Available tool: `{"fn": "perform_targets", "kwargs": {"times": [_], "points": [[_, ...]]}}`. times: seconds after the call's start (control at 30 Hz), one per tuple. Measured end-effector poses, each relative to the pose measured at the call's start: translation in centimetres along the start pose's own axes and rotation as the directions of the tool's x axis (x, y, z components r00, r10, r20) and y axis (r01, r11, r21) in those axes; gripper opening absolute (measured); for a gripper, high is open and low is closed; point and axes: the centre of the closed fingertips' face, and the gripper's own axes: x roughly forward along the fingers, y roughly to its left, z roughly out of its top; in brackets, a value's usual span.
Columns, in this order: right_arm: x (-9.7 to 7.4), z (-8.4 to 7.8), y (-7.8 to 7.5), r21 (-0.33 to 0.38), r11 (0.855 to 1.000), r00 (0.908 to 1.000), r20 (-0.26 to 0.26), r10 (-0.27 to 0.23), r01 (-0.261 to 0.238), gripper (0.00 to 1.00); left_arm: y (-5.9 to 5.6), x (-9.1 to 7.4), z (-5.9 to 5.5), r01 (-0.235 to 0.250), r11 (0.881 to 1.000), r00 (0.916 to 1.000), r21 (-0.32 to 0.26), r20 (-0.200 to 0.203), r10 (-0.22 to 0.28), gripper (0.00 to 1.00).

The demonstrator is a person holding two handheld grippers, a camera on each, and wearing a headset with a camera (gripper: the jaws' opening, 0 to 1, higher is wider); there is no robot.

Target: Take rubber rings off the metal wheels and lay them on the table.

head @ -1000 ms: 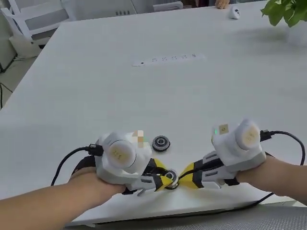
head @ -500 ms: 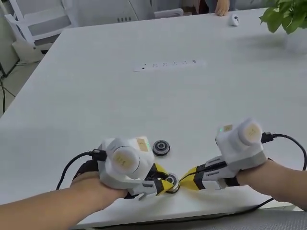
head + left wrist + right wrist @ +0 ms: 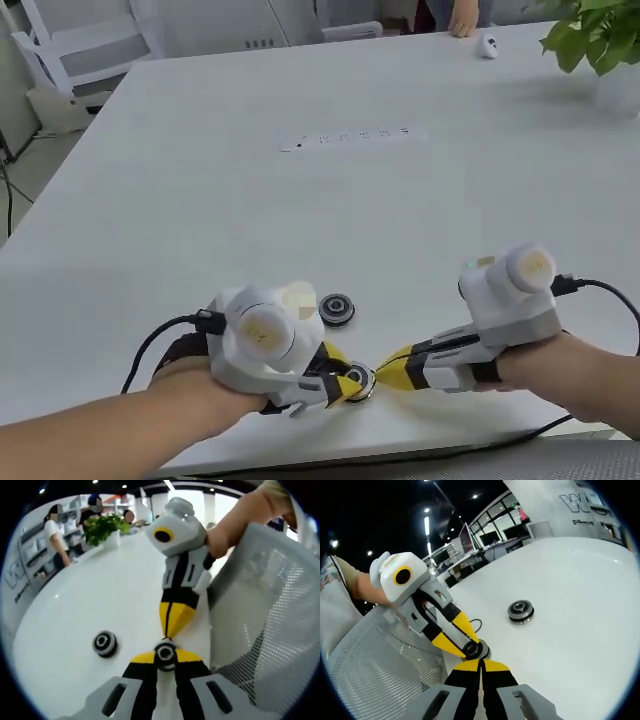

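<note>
Along the near edge of the desk (image 3: 300, 220), the left gripper (image 3: 165, 659) and the right gripper (image 3: 480, 666) meet nose to nose at one metal wheel.

Left gripper: its fingers (image 3: 144, 658) are closed on the held wheel (image 3: 165, 652), with one yellow tip on each side of it. Whether the wheel rests on the desk or sits just off it cannot be told.

Right gripper: its fingers (image 3: 465, 666) are drawn together with only a hairline gap. Their tips touch the held wheel's rim on the side facing away from the left gripper. Whether they pinch that wheel's rubber cannot be told.

Second wheel (image 3: 336, 308): it lies flat on the desk just beyond the left gripper, apart from both sets of fingers. Its dark rubber ring (image 3: 521, 618) is in place around the metal hub.

Other items:
- A white power strip (image 3: 350, 134) lies toward the middle of the desk, well apart from the work.
- A potted plant (image 3: 592, 35) stands at the far right corner.
- A grey mesh chair (image 3: 265, 630) sits just off the near edge.
</note>
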Motion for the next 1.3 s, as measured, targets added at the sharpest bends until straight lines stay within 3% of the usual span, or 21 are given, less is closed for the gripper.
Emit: {"fn": "perform_targets", "kwargs": {"times": [0.53, 1.3], "points": [[-0.2, 0.2, 0.3, 0.056, 0.998, 0.9995, 0.029, 0.012, -0.014, 0.00, -0.2, 0.1, 0.1, -0.015, 1.000, 0.9998, -0.002, -0.016, 0.015, 0.12], [0.0, 0.4, 1.1, 0.053, 0.998, 0.9987, 0.034, 0.039, -0.041, 0.00, -0.2, 0.1, 0.2, -0.022, 1.000, 0.9994, 0.004, -0.025, 0.022, 0.12]]}}
